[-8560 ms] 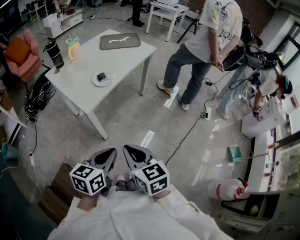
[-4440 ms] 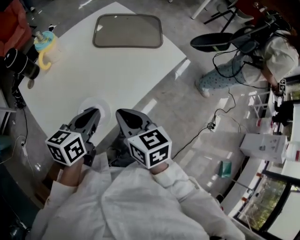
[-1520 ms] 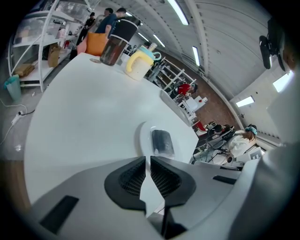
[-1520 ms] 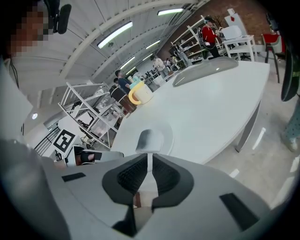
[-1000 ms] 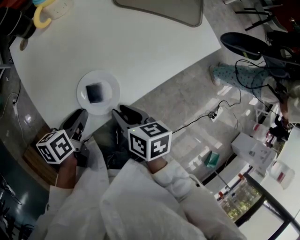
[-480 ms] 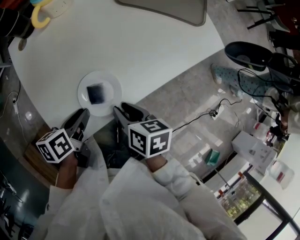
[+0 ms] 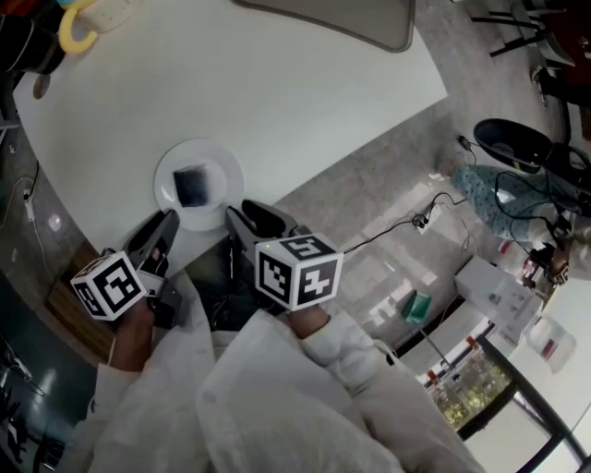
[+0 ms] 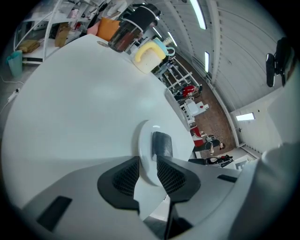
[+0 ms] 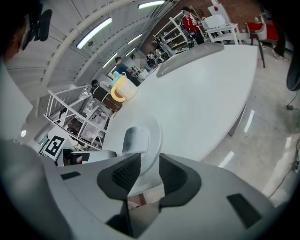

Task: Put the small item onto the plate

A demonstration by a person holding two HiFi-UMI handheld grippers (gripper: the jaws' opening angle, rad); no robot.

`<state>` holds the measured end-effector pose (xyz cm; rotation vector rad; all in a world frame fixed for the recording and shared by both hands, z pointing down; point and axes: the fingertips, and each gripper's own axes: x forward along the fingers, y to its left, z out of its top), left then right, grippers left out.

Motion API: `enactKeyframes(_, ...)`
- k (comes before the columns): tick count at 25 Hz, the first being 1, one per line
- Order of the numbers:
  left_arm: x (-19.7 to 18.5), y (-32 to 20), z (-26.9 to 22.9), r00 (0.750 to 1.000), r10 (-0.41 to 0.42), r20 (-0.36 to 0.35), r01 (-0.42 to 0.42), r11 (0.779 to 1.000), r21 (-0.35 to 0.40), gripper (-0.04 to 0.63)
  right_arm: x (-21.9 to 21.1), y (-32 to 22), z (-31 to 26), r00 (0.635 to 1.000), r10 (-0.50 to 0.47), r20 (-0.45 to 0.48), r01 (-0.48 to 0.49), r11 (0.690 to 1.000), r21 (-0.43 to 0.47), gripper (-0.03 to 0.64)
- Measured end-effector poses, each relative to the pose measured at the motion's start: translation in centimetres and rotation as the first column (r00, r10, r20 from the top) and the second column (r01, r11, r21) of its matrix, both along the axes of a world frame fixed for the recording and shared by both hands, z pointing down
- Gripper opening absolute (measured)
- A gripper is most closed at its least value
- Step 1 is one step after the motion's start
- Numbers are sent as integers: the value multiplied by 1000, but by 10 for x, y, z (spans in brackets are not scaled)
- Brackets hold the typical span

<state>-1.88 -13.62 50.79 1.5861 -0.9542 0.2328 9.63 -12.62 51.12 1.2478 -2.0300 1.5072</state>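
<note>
A small dark, squarish item [image 7: 191, 187] lies in the middle of a round white plate [image 7: 222, 171] near the front edge of the white table [image 7: 277, 102]. My left gripper [image 7: 162, 229] points at the plate's near rim from just below it, open, with nothing between its pads. My right gripper [image 7: 244, 215] hangs at the table edge right of the plate, also open and empty. In the left gripper view the plate [image 8: 145, 140] and item [image 8: 162, 143] sit just past the left gripper [image 8: 148, 176]. The right gripper view shows the plate [image 9: 153, 136] and item [image 9: 136, 139] beyond the right gripper [image 9: 150, 174].
A grey tray [image 7: 369, 28] lies at the table's far side. A cup with a yellow handle [image 7: 78, 28] and a dark bottle [image 8: 133, 26] stand at the far left. Right of the table are floor cables, a black chair [image 7: 512, 143] and a person's legs [image 7: 499, 189].
Over the earlier frames I came from across the room up to the table. In the last second both grippers stayed near the plate; the view drifted slightly.
</note>
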Motion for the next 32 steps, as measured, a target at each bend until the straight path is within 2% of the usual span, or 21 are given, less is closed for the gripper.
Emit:
enactKeyframes(6,2,1,1,1000,9,20,-9,1000,-3,101,4,0,1,1000,5,-16,-5,1000,-2,112)
enactKeyframes(11,1,-3,4,999,-24,25,24,1000,-7,84,4,-4,3,999,26,-37,-26,1000,2,104)
enactKeyframes(13,-3,-5,6,999,-16,29,16,1000,-6,60,3,-6,6,999,33,-41,-33,999,-7,80)
enactKeyframes(18,-6,-7,8,1000,14,23,-14,1000,-1,58,0,-9,7,999,17,-49,-17,1000,9,77)
enactKeyframes(25,-4,-1,5,999,48,7,-48,999,7,55,3,-3,3,998,56,-39,-56,998,0,69)
enactKeyframes(32,0,-2,-11,996,80,30,-82,995,58,57,8,-3,-14,994,101,-38,-100,994,43,64)
